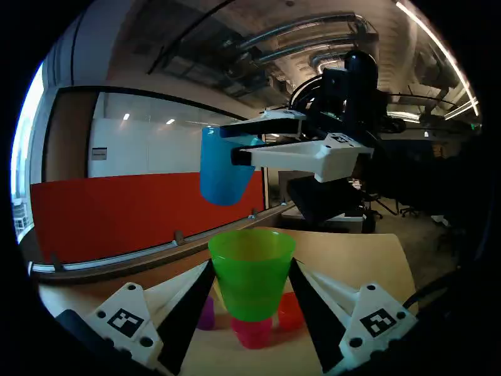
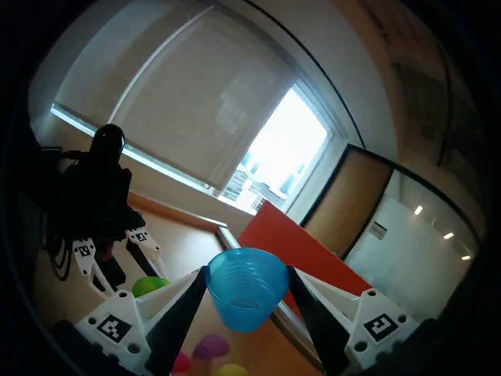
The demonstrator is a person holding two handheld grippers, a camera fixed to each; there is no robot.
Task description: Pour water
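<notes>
The left hand-held gripper (image 1: 252, 266) is clamping a green cup (image 1: 252, 282) between its two fingers, which are black wedge-shaped pads on white plastic bodies with square black-and-white markers. The green cup is translucent plastic, tapered and smooth-rimmed, and it is sitting upright in that grip. Just below the green cup, a pink cup (image 1: 252, 332), a red cup (image 1: 290, 311) and a purple cup (image 1: 206, 313) are standing on the pale wooden table (image 1: 363, 257). Above the green cup and farther off, the right hand-held gripper (image 1: 241, 141) is pressing both fingers on a blue cup (image 1: 222, 166), holding it in the air well apart from the green rim.

The right gripper view is showing the blue cup's ribbed, see-through wall and open mouth; I cannot tell whether water is inside. It is also showing a yellow cup (image 2: 232, 370) on the table near the green cup, with a bright window (image 2: 282, 163) and a pale blind (image 2: 188, 106) far behind it.

The left gripper view is showing, far behind the green cup, a flat red panel (image 1: 125, 213), a glass partition (image 1: 156, 144) and round ceiling pipes (image 1: 300, 37).
</notes>
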